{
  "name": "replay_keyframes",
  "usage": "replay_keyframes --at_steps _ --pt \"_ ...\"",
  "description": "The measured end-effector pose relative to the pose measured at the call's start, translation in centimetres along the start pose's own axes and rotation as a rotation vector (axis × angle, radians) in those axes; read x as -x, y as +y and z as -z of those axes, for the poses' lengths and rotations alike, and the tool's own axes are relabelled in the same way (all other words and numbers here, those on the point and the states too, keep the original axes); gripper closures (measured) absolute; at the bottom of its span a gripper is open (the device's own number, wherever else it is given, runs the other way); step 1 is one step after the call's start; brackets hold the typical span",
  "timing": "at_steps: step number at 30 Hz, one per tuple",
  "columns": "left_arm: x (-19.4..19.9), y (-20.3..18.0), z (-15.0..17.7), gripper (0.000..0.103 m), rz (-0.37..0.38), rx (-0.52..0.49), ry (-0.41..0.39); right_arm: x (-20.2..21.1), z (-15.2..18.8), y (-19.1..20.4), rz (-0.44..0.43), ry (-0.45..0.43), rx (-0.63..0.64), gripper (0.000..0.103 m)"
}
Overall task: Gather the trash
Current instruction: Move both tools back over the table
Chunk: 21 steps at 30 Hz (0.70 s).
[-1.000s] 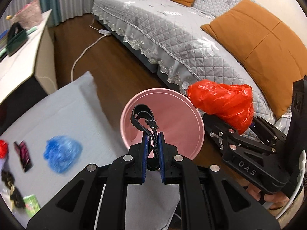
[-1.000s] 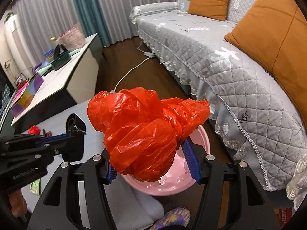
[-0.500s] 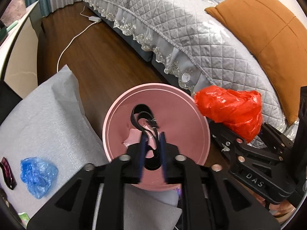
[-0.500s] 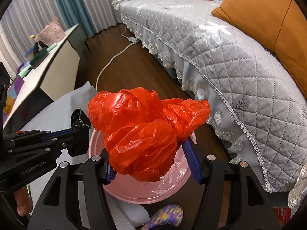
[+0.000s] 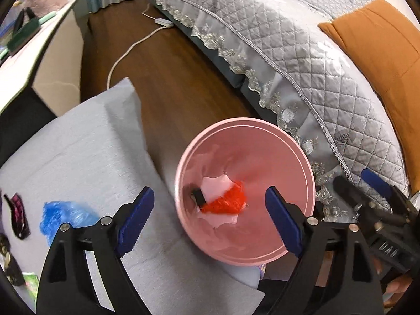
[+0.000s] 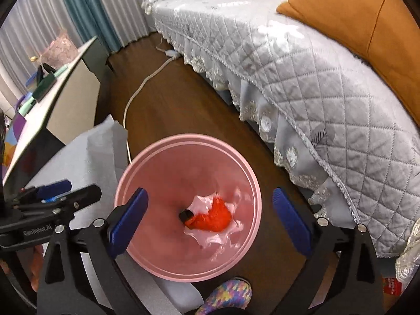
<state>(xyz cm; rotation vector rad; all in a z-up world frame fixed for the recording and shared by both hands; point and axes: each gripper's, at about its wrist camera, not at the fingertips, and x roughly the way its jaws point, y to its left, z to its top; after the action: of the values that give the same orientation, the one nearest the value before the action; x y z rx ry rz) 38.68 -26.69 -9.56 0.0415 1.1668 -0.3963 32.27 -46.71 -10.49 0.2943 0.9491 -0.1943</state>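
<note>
Both the left gripper point(image 5: 210, 219) and right gripper point(image 6: 210, 219) have just opened wide and hold nothing. The red bag point(image 6: 214, 216) and black strap point(image 5: 197, 196) lie in the pink bin point(image 5: 309, 181). The blue bag point(image 5: 63, 216) and wrappers point(image 5: 17, 215) remain on the counter point(image 5: 86, 144).

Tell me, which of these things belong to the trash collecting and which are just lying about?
Part of the job:
pink bin
red plastic bag in the bin
black strap in the bin
blue crumpled bag on the grey sheet
left gripper and right gripper, both open

Just lying about:
sofa
orange cushions
white cable
cabinet
</note>
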Motion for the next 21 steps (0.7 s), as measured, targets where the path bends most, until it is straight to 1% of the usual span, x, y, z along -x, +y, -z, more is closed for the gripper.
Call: replay_keyframes --at_steps 2,4,5,8,12,13,16,18,21 --pt "1.5 0.7 0.6 0.019 -0.006 0.009 -0.023 1.6 -0.2 0.3 -0.026 -0.059 -0.005 0.009" --pt "3.4 1.7 1.6 0.019 -0.016 0.024 -0.062 3.1 -0.3 1.0 -0.052 -0.109 -0.003 0.008" --pt "4.3 2.2 2.0 0.019 -0.019 0.033 -0.080 4.3 -0.2 1.6 -0.064 -0.147 0.004 0.007" --pt "7.2 3.7 3.5 0.019 -0.025 0.063 -0.125 6.8 0.5 3.1 -0.084 -0.223 0.026 0.006" --pt "12.0 5.6 6.2 0.019 -0.029 0.076 -0.195 11.1 1.8 6.8 -0.119 -0.296 0.080 0.005" --pt "13.2 6.1 7.0 0.019 -0.031 0.073 -0.210 12.5 2.3 8.2 -0.152 -0.312 0.096 0.005" --pt "16.4 7.4 9.7 0.019 -0.048 0.065 -0.247 15.7 4.0 11.3 -0.210 -0.331 0.143 0.005" --pt "18.2 8.5 11.4 0.017 -0.075 0.067 -0.270 17.5 5.9 13.3 -0.257 -0.341 0.166 0.005" --pt "20.6 10.7 14.9 0.017 -0.139 0.106 -0.307 18.8 9.5 16.3 -0.307 -0.310 0.219 0.005"
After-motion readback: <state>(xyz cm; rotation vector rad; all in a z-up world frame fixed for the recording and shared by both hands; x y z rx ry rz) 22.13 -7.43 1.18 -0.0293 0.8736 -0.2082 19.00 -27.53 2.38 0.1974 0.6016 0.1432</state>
